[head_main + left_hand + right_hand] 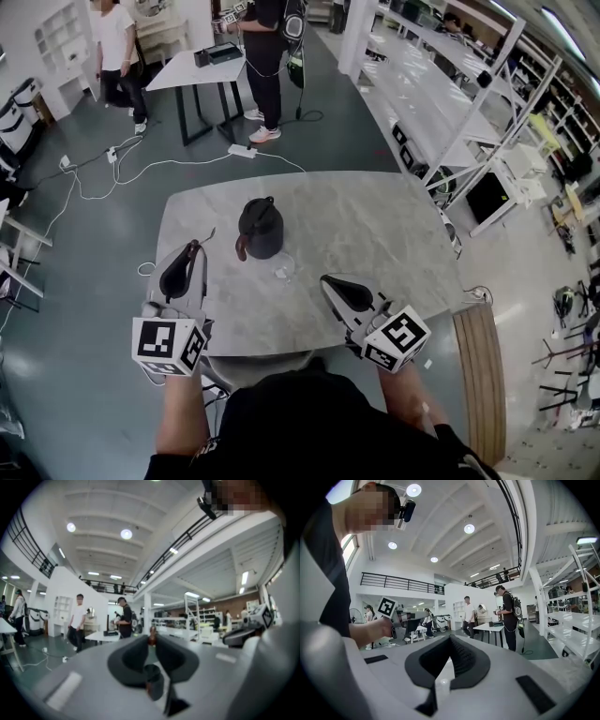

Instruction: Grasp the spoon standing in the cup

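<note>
My left gripper [194,248] hovers over the left side of the grey table [375,234]. It is shut on a thin spoon [208,236], whose end sticks out past the fingertips toward the far side. In the left gripper view a brown bit of the spoon [152,638] is pinched at the tips of the left gripper [152,641], which points level. A small clear cup [284,269] stands on the table between the two grippers with nothing in it. My right gripper [330,281] is at the near right with its jaws together and nothing in them; its tips [450,639] meet.
A dark kettle [261,228] stands on the table just behind the cup. Beyond the table, cables [141,164] lie on the floor, and two people stand by a white table [202,70]. White shelving [441,103] runs along the right.
</note>
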Demonstrator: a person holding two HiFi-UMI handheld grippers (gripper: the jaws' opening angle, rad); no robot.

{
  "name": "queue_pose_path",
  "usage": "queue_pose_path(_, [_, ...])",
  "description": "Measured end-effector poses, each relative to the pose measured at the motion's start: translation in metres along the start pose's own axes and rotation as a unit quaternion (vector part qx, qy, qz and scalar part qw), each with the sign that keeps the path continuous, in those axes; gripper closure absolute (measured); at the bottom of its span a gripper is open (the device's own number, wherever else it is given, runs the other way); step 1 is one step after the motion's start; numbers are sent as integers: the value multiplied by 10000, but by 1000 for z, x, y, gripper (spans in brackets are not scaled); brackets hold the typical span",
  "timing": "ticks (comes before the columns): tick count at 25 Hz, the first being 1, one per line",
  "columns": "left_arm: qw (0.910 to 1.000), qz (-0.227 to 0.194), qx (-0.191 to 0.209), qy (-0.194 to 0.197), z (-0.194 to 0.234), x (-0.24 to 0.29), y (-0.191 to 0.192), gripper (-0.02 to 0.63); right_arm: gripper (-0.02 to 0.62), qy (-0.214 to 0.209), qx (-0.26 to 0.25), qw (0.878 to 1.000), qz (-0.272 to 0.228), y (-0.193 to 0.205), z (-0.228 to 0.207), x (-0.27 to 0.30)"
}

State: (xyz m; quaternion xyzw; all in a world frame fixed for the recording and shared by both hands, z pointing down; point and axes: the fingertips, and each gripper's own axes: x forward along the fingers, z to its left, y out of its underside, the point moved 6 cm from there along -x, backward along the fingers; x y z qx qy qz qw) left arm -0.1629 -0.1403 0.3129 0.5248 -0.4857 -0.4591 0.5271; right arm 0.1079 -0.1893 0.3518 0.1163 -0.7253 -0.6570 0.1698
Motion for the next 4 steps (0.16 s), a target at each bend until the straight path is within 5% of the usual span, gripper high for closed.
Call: queue_pose_path(4, [9998, -158, 113, 35, -2, 2, -18, 552, 604, -12, -65, 10000, -33, -8, -1, -1])
